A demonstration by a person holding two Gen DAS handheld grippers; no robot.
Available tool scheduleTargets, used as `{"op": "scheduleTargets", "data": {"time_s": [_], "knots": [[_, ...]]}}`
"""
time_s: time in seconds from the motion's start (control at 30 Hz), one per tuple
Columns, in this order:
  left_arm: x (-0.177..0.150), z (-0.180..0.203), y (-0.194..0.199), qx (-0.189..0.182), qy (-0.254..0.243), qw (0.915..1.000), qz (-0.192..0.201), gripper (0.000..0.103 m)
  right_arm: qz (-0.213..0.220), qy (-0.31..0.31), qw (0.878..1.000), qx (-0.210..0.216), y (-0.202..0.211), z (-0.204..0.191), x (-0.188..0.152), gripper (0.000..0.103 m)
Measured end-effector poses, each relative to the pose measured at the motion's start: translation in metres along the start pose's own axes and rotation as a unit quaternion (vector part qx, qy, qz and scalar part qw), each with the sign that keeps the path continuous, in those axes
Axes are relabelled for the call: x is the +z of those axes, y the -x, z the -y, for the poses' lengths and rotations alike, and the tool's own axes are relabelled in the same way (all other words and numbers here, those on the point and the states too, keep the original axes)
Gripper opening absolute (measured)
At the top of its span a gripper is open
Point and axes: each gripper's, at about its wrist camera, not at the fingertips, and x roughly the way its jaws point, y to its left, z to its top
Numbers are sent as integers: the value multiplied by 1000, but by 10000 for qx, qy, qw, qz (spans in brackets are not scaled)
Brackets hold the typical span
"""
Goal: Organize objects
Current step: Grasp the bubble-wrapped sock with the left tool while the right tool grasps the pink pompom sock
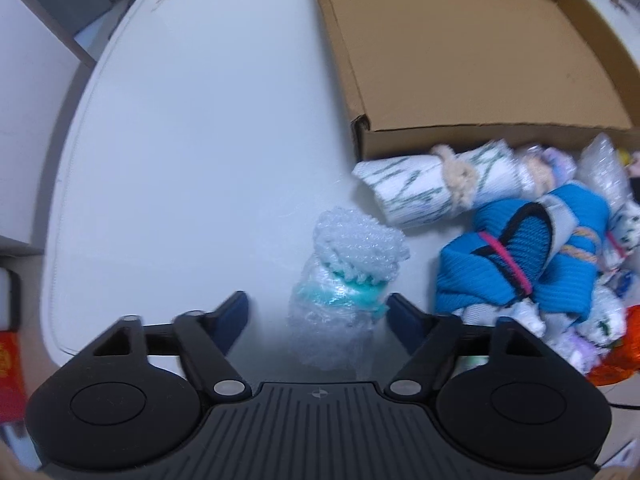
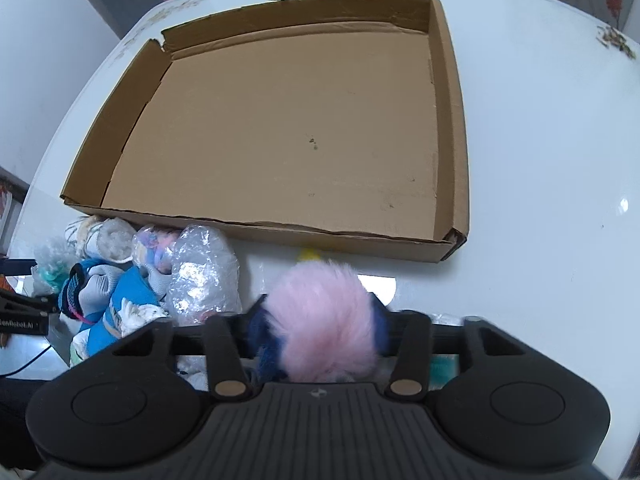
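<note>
Right hand-held gripper (image 2: 318, 320) clamps pink pompom (image 2: 324, 320) (fluffy).

A white glossy desk (image 2: 540, 152) with a faint leaf print near its far edge is seen. A shallow open cardboard box (image 2: 460, 160) is set on it in the upper middle of the frame. A heap of rolled socks (image 1: 516, 256) and bubble-wrapped bundles (image 1: 348, 276) is spread just beside the box's near wall, at lower left.
</note>
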Motion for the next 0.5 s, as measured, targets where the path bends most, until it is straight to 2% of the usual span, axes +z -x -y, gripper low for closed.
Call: {"op": "scheduleTargets", "data": {"time_s": [0.1, 0.27, 0.5], "knots": [[-1, 2, 6, -259, 11, 9997, -16, 49, 21, -12, 10000, 79, 5, 2, -1, 36], [-2, 9, 14, -110, -129, 9998, -71, 46, 108, -82, 9997, 189, 12, 3, -1, 35], [2, 8, 40, -103, 152, 9998, 88, 46, 341, -50, 9988, 345, 28, 2, -3, 34]]}}
